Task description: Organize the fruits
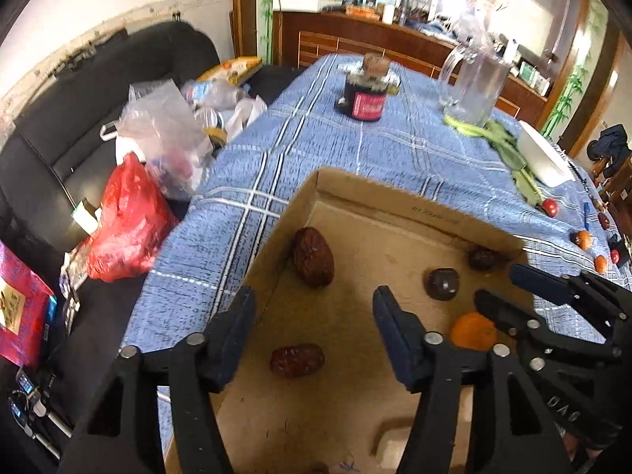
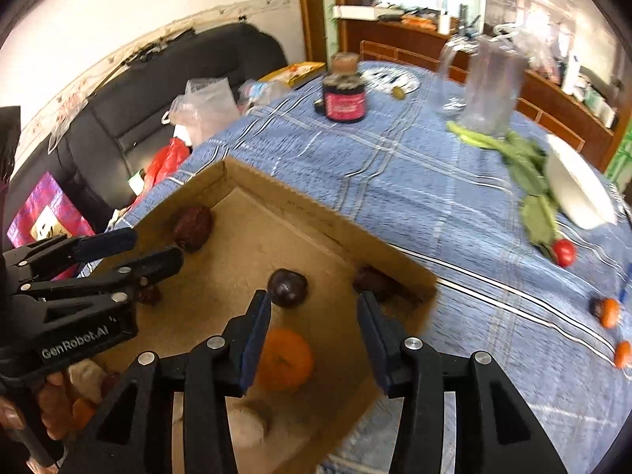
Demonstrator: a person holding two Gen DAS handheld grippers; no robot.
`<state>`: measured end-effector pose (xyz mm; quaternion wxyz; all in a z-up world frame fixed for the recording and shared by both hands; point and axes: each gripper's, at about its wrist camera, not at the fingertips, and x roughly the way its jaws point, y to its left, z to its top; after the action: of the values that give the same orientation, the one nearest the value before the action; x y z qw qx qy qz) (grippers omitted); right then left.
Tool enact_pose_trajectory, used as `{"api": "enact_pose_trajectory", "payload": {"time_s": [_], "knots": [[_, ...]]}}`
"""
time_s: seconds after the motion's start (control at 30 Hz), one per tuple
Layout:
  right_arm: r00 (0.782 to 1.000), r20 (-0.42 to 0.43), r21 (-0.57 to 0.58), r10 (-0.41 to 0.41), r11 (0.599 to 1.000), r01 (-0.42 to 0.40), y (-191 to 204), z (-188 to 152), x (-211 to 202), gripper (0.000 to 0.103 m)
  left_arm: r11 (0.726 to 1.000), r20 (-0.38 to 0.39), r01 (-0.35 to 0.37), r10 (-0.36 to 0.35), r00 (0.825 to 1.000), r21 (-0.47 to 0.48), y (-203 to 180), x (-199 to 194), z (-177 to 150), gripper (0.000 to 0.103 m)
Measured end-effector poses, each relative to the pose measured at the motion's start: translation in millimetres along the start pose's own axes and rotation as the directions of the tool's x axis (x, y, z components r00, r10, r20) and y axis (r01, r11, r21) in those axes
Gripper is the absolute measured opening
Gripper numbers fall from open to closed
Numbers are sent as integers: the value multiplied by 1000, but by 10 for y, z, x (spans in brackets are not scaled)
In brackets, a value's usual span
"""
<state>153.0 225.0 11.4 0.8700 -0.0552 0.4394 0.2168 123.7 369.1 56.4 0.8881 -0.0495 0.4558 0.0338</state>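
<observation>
An open cardboard box [image 1: 395, 203] [image 2: 300, 203] sits on the blue checked tablecloth. Inside lie wrinkled red dates [image 1: 313, 256] [image 1: 297, 360], a dark round fruit [image 1: 441, 283] [image 2: 287, 287], a small orange [image 1: 474, 330] [image 2: 286, 359] and another date [image 2: 373, 278] by the right wall. My left gripper [image 1: 312, 296] [image 2: 154, 245] hangs open over the box's left side, nothing between its fingers. My right gripper [image 2: 314, 300] [image 1: 498, 284] is open above the orange and dark fruit, its pads touching neither. Loose fruits [image 2: 564, 252] [image 2: 608, 312] lie on the cloth at the right.
A dark jar with a cork lid [image 1: 361, 96], a glass pitcher [image 1: 474, 87], green leaves [image 2: 529, 166] and a white dish [image 2: 580, 189] stand farther back. The black sofa [image 1: 59, 158] left of the table holds plastic bags [image 1: 126, 229].
</observation>
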Motion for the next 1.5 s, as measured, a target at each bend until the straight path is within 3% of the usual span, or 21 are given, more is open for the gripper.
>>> {"api": "enact_pose_trajectory", "payload": {"time_s": [0.1, 0.23, 0.27, 0.37, 0.47, 0.5, 0.67, 0.73, 0.87, 0.97, 1.07, 1.23, 1.37, 1.5], "knots": [[999, 26, 24, -28, 999, 27, -44, -124, -229, 61, 1000, 52, -8, 9, 999, -16, -15, -206, -56, 77], [996, 61, 25, -61, 998, 59, -39, -362, -565, 68, 999, 118, -2, 8, 993, -49, -55, -539, -209, 78], [994, 79, 18, -77, 997, 76, -19, -453, -677, 74, 999, 130, -4, 11, 991, -53, -70, -609, -249, 78], [988, 118, 18, -104, 995, 102, 31, -716, -942, 94, 997, 171, -34, 46, 984, -71, -134, -886, -473, 83], [986, 132, 1, -97, 995, 97, 110, -976, -1119, 99, 993, 202, -86, 100, 974, -75, -197, -1114, -720, 87], [987, 128, -5, -93, 996, 94, 140, -1078, -1167, 101, 992, 208, -101, 116, 971, -81, -211, -1193, -836, 92], [990, 117, -44, -75, 996, 80, 224, -1493, -1321, 102, 973, 129, -123, 150, 980, -195, -179, -1401, -1370, 96], [991, 116, -48, -67, 996, 73, 231, -1607, -1376, 102, 958, 71, -165, 186, 980, -233, -164, -1432, -1552, 96], [991, 121, -41, -65, 997, 70, 264, -1760, -1494, 102, 955, 6, -203, 209, 978, -217, -145, -1456, -1799, 96], [989, 125, -57, -75, 995, 82, 315, -1806, -1544, 102, 956, 44, -165, 181, 982, -242, -106, -1523, -1931, 96], [983, 135, -46, -124, 990, 131, 359, -1849, -1579, 102, 951, 51, -179, 197, 979, -253, -48, -1535, -1951, 96], [977, 136, 24, -164, 986, 162, 392, -1873, -1614, 102, 949, 113, -250, 275, 955, -193, -66, -1600, -1912, 96], [971, 142, 64, -195, 980, 187, 446, -1905, -1651, 101, 956, 166, -236, 265, 950, -174, -53, -1613, -1925, 96], [965, 134, 88, -227, 972, 216, 479, -1938, -1652, 101, 976, 182, -181, 200, 963, -119, -62, -1572, -1915, 96]]}}
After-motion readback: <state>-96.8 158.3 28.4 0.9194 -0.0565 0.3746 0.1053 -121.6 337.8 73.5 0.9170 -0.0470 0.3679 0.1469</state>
